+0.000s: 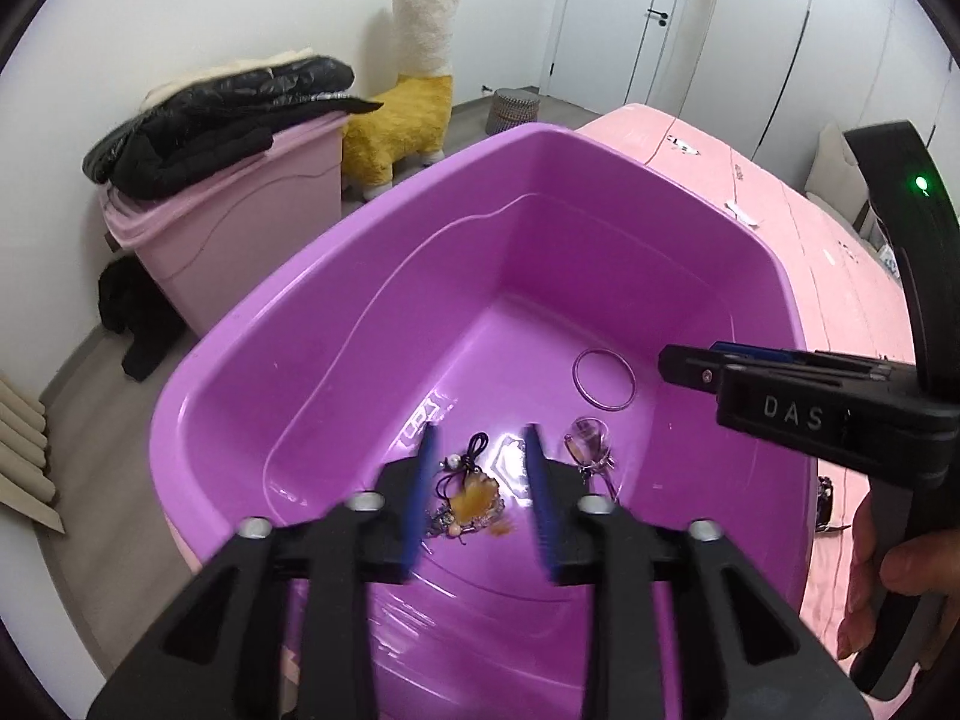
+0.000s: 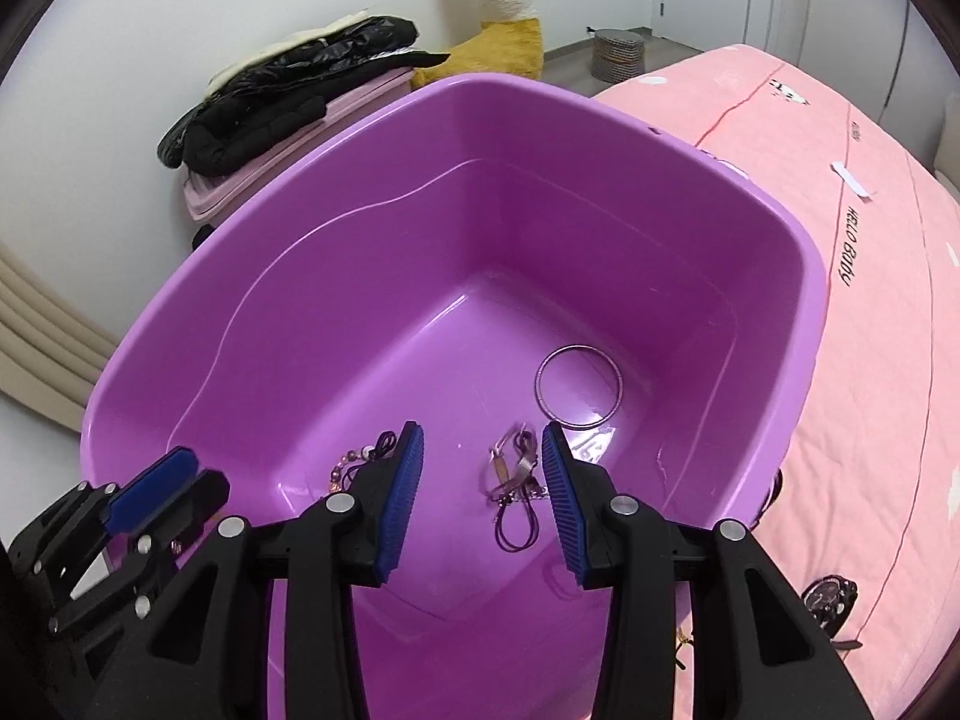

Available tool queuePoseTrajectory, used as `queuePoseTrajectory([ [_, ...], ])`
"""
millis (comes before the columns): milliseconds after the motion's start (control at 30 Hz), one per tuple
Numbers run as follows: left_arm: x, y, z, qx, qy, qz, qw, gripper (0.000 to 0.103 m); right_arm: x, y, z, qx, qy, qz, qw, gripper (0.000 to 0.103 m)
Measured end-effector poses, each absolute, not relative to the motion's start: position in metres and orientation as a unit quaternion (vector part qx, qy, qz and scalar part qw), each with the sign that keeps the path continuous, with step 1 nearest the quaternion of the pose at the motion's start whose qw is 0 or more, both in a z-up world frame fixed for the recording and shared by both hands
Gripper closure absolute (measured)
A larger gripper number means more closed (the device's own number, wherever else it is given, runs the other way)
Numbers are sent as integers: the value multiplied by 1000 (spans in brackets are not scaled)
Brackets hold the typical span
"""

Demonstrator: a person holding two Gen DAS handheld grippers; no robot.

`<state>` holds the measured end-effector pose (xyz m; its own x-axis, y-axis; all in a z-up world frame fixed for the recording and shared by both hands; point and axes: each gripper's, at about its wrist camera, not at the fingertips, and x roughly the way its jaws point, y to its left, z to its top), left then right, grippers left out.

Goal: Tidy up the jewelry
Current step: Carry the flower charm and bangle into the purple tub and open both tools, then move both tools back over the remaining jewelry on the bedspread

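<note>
While both the left hand-held gripper (image 1: 480,480) and right hand-held gripper (image 2: 483,492) are hovering spread and empty, the 3 jewelry pieces (image 2: 513,483) lying below them in the purple tub (image 2: 336,192) are risking snagging.

The left claw (image 1: 480,480) hangs with its jaws spread apart, the blue pads (image 1: 422,498) clear of everything and nothing between them. The right claw (image 2: 483,498) is likewise parted and holds nothing. In the left wrist view the right claw (image 1: 690,363) reaches in from the right, and the person's right hand (image 1: 894,576) grips its handle.
</note>
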<state>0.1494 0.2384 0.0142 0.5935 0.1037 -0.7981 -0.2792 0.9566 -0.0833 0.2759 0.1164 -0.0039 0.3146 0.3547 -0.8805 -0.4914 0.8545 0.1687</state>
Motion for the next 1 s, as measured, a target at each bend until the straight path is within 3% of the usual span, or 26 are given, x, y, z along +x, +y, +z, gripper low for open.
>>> queuePoseTrajectory([
  [67,146,237,17,-92,430,121,890,33,275,114,-1,-68,521,260,810,63],
  [367,140,241,20,-96,428,137,888,30,274,106,3,-55,518,258,814,62],
  [667,131,237,31,-90,426,145,888,23,260,92,21,-29,497,265,826,53],
  [700,127,236,35,-87,423,146,890,20,256,86,28,-25,488,264,832,49],
  [1000,98,210,55,-66,398,130,906,12,208,0,59,29,441,246,863,46],
])
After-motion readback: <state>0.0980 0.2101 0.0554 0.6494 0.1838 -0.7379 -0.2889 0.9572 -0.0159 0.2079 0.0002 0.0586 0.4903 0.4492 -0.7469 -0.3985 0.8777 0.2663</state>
